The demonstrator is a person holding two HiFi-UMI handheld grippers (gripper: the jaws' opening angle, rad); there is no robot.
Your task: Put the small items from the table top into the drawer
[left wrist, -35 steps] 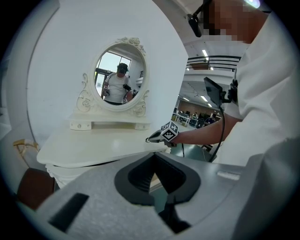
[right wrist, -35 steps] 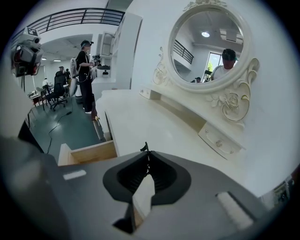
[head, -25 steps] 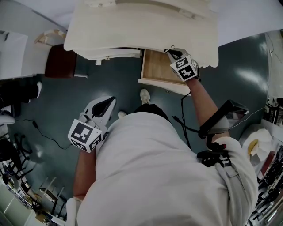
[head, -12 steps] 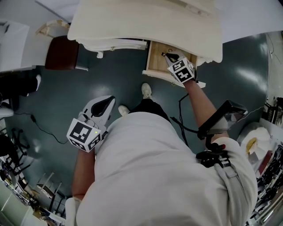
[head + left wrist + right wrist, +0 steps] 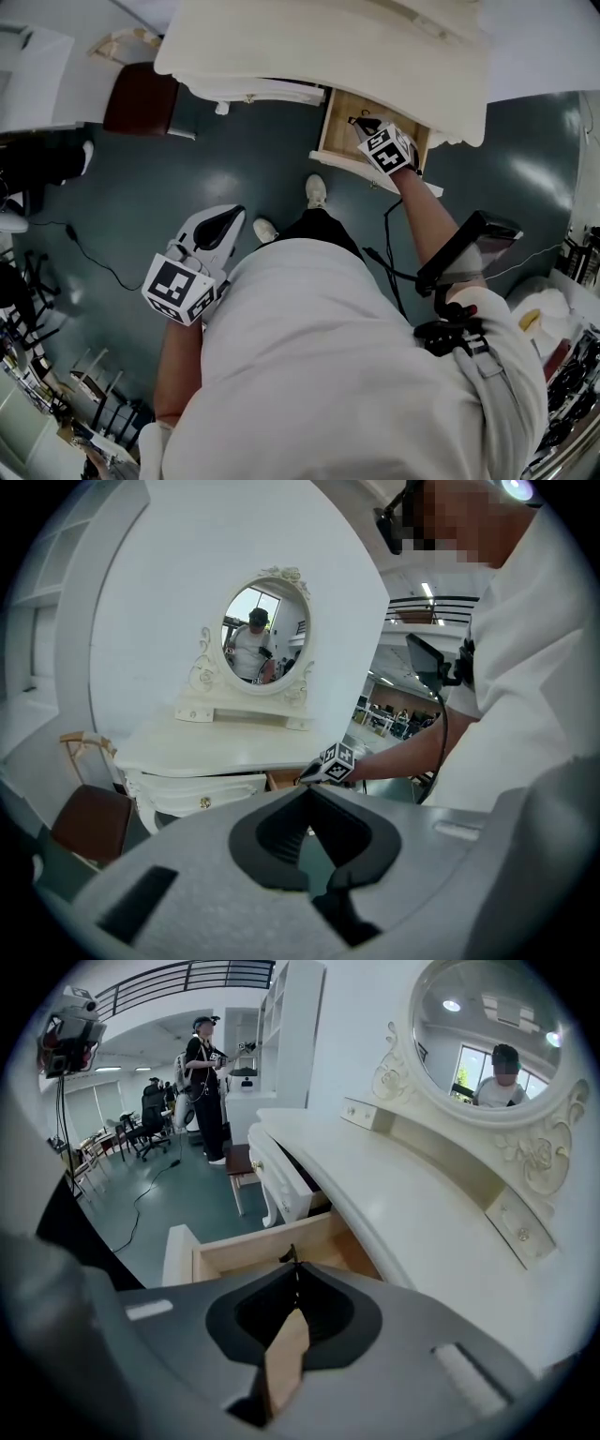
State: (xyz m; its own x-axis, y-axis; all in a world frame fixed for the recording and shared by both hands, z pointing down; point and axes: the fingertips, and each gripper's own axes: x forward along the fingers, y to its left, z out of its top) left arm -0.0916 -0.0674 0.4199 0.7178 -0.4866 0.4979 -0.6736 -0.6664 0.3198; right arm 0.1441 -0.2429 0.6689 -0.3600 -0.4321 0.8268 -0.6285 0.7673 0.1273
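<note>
Your right gripper, pinched on a small dark item, hangs over the open drawer; left gripper closed, well back from it.

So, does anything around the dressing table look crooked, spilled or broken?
Nothing stands out. The dressing table and its mirror look whole and upright, the drawer is open as expected, and no spill shows on the floor. The right gripper holds a thin dark item above the drawer.

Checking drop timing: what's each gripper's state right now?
Left gripper: closed, empty.
Right gripper: closed on a small dark item, above the open drawer.
</note>
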